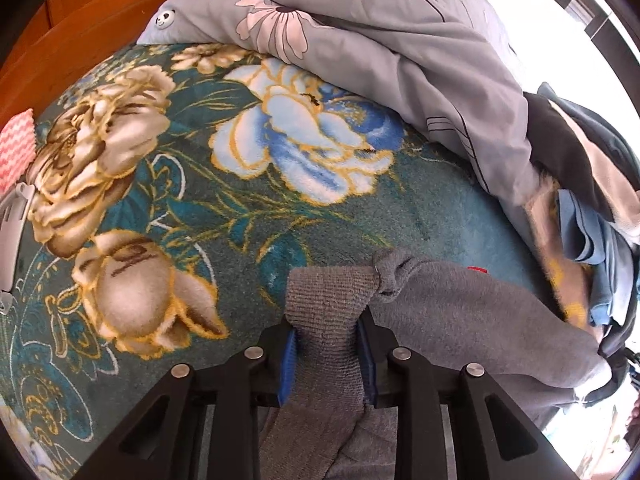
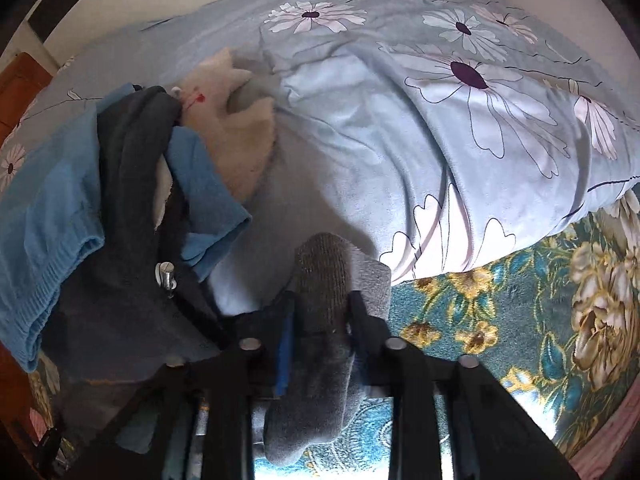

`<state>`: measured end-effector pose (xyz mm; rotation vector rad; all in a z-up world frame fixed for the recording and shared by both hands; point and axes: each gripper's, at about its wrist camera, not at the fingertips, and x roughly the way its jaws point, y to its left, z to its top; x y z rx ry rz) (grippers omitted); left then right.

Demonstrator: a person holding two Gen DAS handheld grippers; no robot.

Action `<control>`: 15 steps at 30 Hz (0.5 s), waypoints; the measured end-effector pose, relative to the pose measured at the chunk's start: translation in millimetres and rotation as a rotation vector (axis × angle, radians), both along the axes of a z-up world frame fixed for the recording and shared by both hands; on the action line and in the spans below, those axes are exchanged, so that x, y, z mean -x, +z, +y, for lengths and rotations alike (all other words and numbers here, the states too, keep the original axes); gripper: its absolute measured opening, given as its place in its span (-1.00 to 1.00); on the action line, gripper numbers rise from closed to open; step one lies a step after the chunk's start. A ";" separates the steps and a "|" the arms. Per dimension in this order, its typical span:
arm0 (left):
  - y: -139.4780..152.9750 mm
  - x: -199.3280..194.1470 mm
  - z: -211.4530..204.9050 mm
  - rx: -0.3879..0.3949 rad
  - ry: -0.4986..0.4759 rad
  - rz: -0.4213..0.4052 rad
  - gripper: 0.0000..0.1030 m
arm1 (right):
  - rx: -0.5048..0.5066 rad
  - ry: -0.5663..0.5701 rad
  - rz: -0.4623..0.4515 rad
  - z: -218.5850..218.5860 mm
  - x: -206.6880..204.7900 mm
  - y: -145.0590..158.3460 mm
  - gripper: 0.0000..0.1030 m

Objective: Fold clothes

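My left gripper is shut on the ribbed hem of a grey knit garment, which stretches away to the right over the teal flowered blanket. My right gripper is shut on another ribbed part of the same grey garment and holds it up near the quilt's edge. Grey cloth hangs down below both sets of fingers. A pile of other clothes, blue and dark, lies to the left in the right wrist view; it also shows at the right in the left wrist view.
A pale blue flowered quilt is heaped along the back of the bed. A cream fluffy item rests on the pile. A wooden headboard and a pink patterned cloth are at the left.
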<state>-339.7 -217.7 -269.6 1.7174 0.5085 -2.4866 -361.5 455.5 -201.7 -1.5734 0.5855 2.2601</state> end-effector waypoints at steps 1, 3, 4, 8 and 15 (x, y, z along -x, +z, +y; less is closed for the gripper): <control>0.5 0.5 0.3 0.001 0.001 -0.001 -0.45 | 0.003 -0.004 0.006 2.5 -2.2 3.2 -0.77; 2.2 1.2 0.5 0.000 0.003 -0.001 -0.45 | 0.010 -0.008 0.049 8.8 -9.4 16.7 -0.80; 3.0 1.6 0.5 -0.001 0.005 -0.001 -0.45 | 0.020 -0.011 0.111 14.1 -18.7 31.9 -0.81; 6.9 1.6 -2.1 -0.030 -0.001 0.016 -0.44 | 0.084 -0.019 0.413 38.5 -72.7 91.9 -0.81; -4.0 3.4 1.8 -0.035 -0.011 -0.025 -0.40 | 0.265 -0.270 0.319 108.7 -163.3 -7.0 -0.80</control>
